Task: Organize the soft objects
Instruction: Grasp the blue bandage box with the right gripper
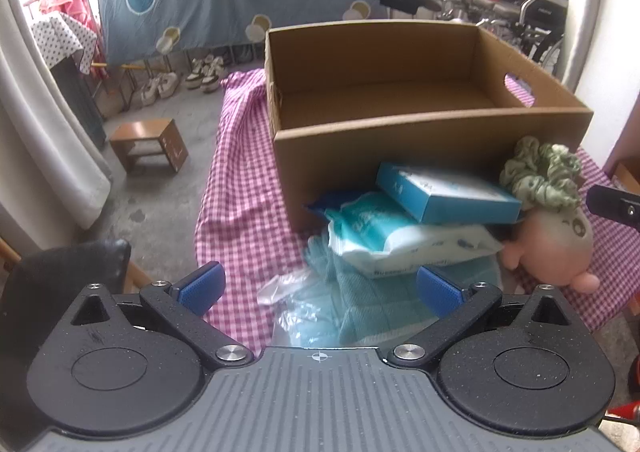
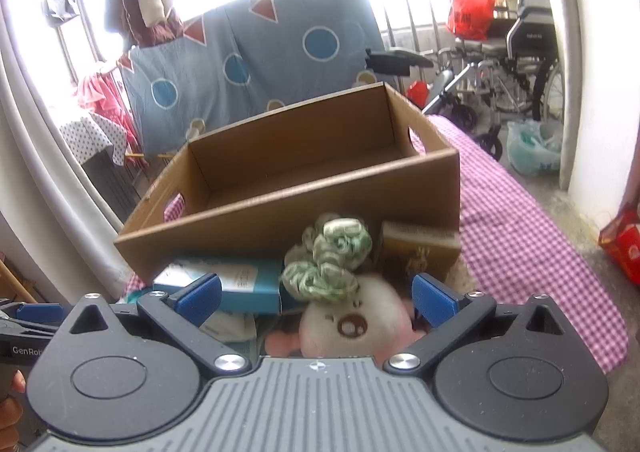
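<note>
Jaws of both grippers gape empty; only the right wrist view shows a brown box (image 2: pixel 420 248) beside the plush radish (image 2: pixel 356 316).

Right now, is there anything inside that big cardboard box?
No. The cardboard box shows only its bare brown floor, while the radish plush and blue tissue box sit outside, in front of it.

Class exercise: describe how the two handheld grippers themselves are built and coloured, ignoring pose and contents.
The left gripper and right gripper match: blue textured pads on black speckled linkage arms, silver pivot screws, two round black housings, and a ribbed grey body bearing a small crosshair mark.
</note>
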`<act>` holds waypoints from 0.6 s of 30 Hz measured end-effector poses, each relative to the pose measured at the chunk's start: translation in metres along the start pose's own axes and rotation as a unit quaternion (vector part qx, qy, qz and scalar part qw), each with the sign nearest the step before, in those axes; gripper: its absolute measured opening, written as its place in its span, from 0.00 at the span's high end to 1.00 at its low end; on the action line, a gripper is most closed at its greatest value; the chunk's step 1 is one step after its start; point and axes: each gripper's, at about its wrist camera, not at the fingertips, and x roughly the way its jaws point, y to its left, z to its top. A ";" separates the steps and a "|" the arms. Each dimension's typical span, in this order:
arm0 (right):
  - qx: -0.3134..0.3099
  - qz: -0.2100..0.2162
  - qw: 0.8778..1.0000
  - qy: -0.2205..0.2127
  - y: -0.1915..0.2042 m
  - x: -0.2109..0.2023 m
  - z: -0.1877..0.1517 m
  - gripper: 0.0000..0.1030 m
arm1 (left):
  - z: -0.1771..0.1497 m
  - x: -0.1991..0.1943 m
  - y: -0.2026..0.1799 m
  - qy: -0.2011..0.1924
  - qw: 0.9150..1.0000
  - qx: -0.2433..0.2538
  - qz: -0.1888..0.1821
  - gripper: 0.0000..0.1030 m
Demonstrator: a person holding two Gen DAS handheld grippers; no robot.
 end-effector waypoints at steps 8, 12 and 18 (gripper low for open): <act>0.000 0.115 0.993 0.020 0.011 0.028 0.036 0.16 | 0.028 -0.002 -0.008 -0.092 0.991 0.046 -0.084 0.04; 0.014 0.138 0.986 0.095 0.017 0.060 0.042 0.32 | 0.033 0.008 -0.022 -0.090 0.984 0.071 -0.133 0.12; 0.005 0.112 0.976 0.185 0.026 0.100 0.046 0.34 | 0.039 0.027 -0.038 -0.060 0.979 0.096 -0.168 0.22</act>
